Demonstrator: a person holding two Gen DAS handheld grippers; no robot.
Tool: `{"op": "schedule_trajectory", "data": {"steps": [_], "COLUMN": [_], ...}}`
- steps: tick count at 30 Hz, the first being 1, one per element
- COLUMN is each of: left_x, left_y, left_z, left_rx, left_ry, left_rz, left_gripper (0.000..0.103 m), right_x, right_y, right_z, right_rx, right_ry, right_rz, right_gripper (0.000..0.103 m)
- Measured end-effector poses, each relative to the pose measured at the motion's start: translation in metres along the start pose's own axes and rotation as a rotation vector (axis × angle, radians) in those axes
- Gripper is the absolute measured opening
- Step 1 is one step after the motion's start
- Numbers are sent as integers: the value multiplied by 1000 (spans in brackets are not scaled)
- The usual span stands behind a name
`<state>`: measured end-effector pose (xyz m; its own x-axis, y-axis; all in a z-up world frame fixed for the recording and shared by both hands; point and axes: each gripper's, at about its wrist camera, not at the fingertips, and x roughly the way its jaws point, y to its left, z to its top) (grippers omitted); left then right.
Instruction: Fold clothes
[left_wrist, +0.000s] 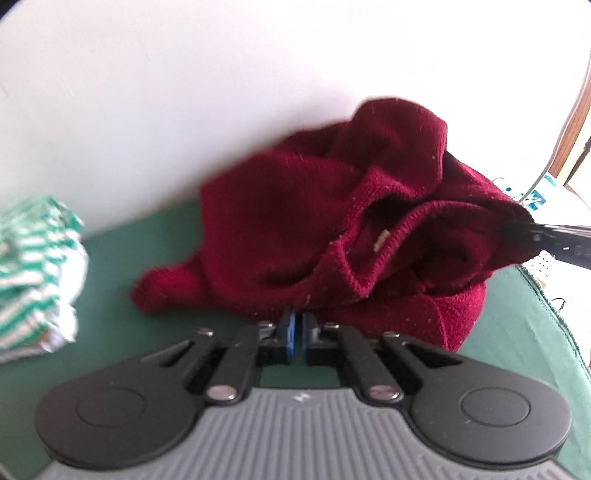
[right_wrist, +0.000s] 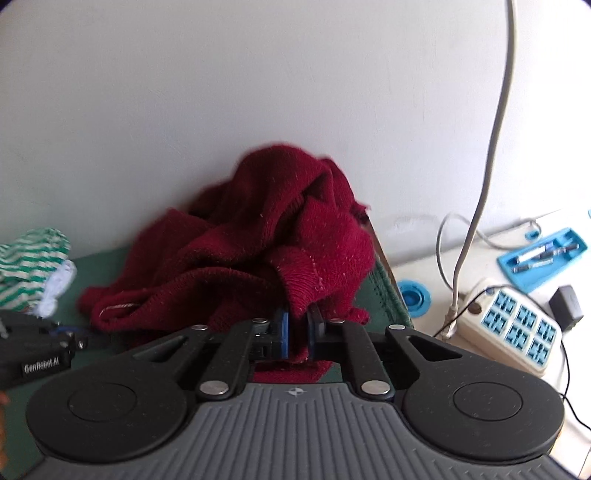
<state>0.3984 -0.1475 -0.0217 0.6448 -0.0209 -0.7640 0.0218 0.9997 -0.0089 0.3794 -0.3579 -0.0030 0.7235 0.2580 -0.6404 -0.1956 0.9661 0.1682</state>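
Note:
A dark red knitted sweater (left_wrist: 332, 221) lies crumpled on the green table cover (left_wrist: 147, 254) against the white wall. My left gripper (left_wrist: 297, 320) is shut, with its tips at the sweater's near lower edge. No cloth shows between its blue pads (left_wrist: 290, 332). In the right wrist view the left gripper (right_wrist: 83, 341) comes in low from the left, beside the sweater's (right_wrist: 258, 240) hem. My right gripper (right_wrist: 299, 326) is shut on a ribbed fold of the sweater, and red cloth hangs down between its pads. From the left wrist view, the right gripper (left_wrist: 517, 230) pinches the sweater's right edge.
A green-and-white striped garment (left_wrist: 33, 273) (right_wrist: 29, 262) lies bunched at the left. Right of the table's edge are a white power strip (right_wrist: 517, 328), a blue tray of tools (right_wrist: 543, 258), a black adapter (right_wrist: 567, 302), a blue round cap (right_wrist: 413, 295) and a hanging grey cable (right_wrist: 491, 147).

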Motion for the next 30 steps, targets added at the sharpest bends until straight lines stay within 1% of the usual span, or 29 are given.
{"op": "schedule_trajectory", "data": {"steps": [3,6,8,11,13,15,18,22,24,25,26,27,29,30], "left_x": [-32,-77,-112,-152,-174,-186,-206,-237,-248,-250,-253,-254,-244,-237], "left_y": [7,6,7,6,3,0,-5,-12,-14,-15,-16,-18,-19,-18], "left_z": [-3,-15,-28,-48,-67,-91,-130,-179,-202,-213,-225,-235,-248,-251], "left_rx": [-42,-40,-36,-38,-41,-41,-52,-43,-26,-3,21,50,111,138], "left_ry": [-47,-116,-154,-179,-178,-160,-146,-147,-132,-130,-128,-130,-131,-133], "left_rz": [-14,-18,-23,-39,-44,-31,-39,-38,-61,-64,-67,-64,-59,-63], "left_gripper": [0,0,0,0,0,0,0,0,0,0,8,20,29,29], "right_x": [-30,-60,-83,-107,-121,-134,-151,-181,-201,-214,-226,-234,-249,-254], "right_y": [3,10,14,18,20,26,36,47,58,65,72,79,95,101], "right_z": [2,4,0,-7,-15,-29,-54,-91,-110,-121,-130,-139,-155,-163], "right_rx": [11,-1,-19,-28,-29,-53,-96,-105,-141,-154,-167,-187,-226,-240], "right_ry": [-42,-74,-79,-60,-39,-18,7,41,26,16,5,-11,-42,-51], "right_rz": [39,74,96,122,134,135,129,138,117,123,122,91,27,-1], "right_gripper": [9,9,9,9,9,9,9,9,6,0,0,0,1,5]}}
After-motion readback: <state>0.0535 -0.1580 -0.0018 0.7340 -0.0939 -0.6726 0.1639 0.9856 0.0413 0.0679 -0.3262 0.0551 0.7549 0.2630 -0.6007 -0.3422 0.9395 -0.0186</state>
